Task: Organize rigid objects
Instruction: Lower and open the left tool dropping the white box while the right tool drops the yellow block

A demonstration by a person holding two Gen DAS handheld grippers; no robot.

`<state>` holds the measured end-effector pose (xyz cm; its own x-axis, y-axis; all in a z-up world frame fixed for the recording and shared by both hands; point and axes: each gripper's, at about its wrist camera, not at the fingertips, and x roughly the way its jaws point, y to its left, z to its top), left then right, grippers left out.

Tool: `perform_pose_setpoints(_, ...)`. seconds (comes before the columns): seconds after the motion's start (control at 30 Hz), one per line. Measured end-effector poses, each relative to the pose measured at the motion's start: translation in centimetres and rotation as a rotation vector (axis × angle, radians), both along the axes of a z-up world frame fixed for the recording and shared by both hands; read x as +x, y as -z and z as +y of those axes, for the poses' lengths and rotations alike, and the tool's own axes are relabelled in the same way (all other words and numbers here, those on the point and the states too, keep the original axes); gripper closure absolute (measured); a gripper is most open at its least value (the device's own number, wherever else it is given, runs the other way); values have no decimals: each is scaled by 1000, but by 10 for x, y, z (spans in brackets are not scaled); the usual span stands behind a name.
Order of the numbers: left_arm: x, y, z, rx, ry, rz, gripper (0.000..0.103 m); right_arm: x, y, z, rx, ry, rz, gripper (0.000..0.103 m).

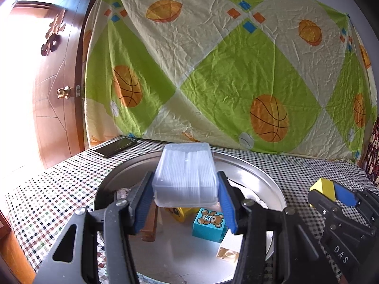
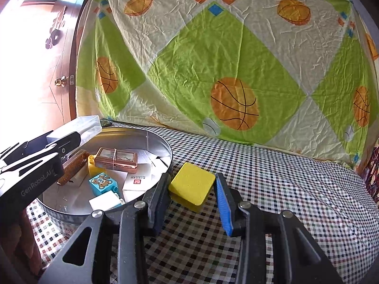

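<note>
Box pos: clear plastic box [image 1: 186, 175] held up between L gripper [image 1: 187, 201] pads, directly over round metal tin [image 1: 272, 179]. Not touching tin floor; hangs above the stuff inside.
Box axis: long side runs away from cam, along the fingers; pads bear on the two long walls.
L fingers: medium spread, clamped on box, both blue pads flush w/ its sides.
Sponge pos: yellow sponge block [image 2: 193, 184] sits between R gripper [image 2: 191, 201] fingers, just outside tin rim [image 2: 165, 165], on its right, above checked cloth [image 2: 284, 189].
R fingers: narrow, closed on sponge; left finger touches its edge, right pad at its corner. Sponge tilted, one corner low.
Key relation: box is already above tin opening, so L hand is the nearer one; likely just a lowering left. Sponge needs to go left over the rim first.
Tin contents: blue bear block [image 2: 101, 183], copper-colour case [image 2: 117, 158], white cards, brown comb-like thing. Free floor looks scarce under box — my read.
Hidden: box blocks view of tin's far half from L cam; box contents unclear, frosted. R cam sees only box's end, glare-washed. Sponge underside unseen. Phone [image 1: 115, 146] behind tin, on cloth.
</note>
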<state>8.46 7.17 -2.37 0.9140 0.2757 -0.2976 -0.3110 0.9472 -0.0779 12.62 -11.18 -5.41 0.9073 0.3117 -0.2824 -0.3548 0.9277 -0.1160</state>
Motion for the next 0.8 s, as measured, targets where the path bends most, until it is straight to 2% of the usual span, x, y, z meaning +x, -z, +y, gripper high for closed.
perform_pose_setpoints(0.43,-6,-10,15,6,-11,-8,52,-3,-9,12,8,-42,-37,62)
perform_pose_setpoints(0.8,6,-12,35,57,-25,60,52,9,-34,35,22,-129,-20,62)
